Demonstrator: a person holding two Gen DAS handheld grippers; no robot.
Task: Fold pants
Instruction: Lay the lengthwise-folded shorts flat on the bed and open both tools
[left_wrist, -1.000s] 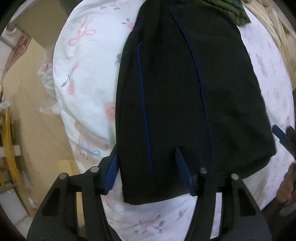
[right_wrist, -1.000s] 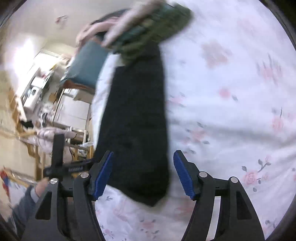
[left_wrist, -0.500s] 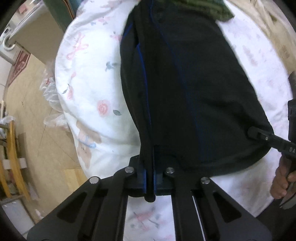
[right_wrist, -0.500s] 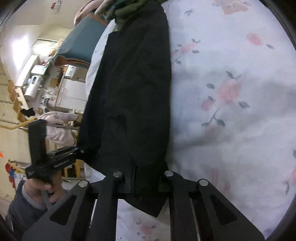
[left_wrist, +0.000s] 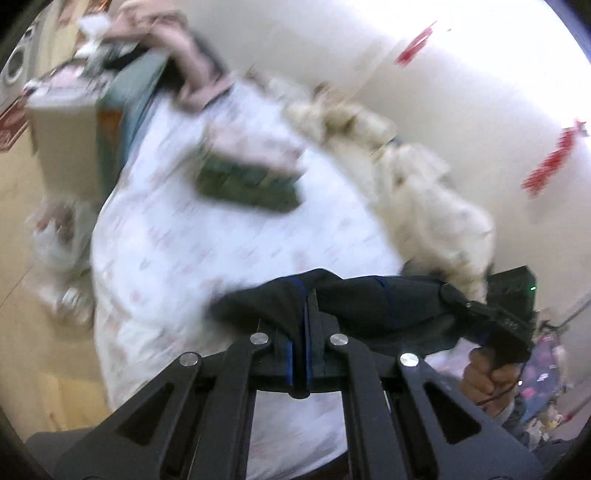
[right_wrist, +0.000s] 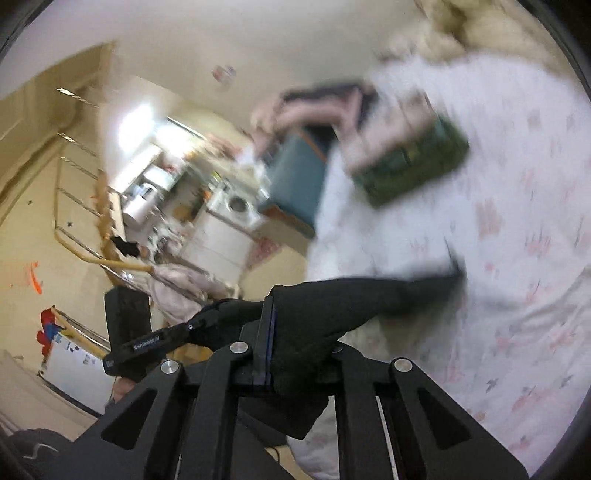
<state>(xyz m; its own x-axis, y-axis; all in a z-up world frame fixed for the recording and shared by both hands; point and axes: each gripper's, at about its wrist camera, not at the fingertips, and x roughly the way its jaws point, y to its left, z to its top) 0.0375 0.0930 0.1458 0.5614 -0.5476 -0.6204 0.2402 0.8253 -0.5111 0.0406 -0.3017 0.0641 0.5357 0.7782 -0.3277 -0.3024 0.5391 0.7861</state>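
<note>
Both grippers, left (left_wrist: 300, 363) and right (right_wrist: 266, 356), clamped on the pants (left_wrist: 354, 302), have lifted its edge off the bed (left_wrist: 207, 243), probably starting a fold.

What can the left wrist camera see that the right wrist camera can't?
Only the left wrist view shows the fluffy cream blanket, the red wall decorations and the blue stripes on the pants.

Only the right wrist view shows the washing machine and the kitchen area behind it.

Both show the dark pants pinched by the left hand-held gripper and the right hand-held gripper, lifted over the flowery bedsheet, plus a blurry green folded cloth.
</note>
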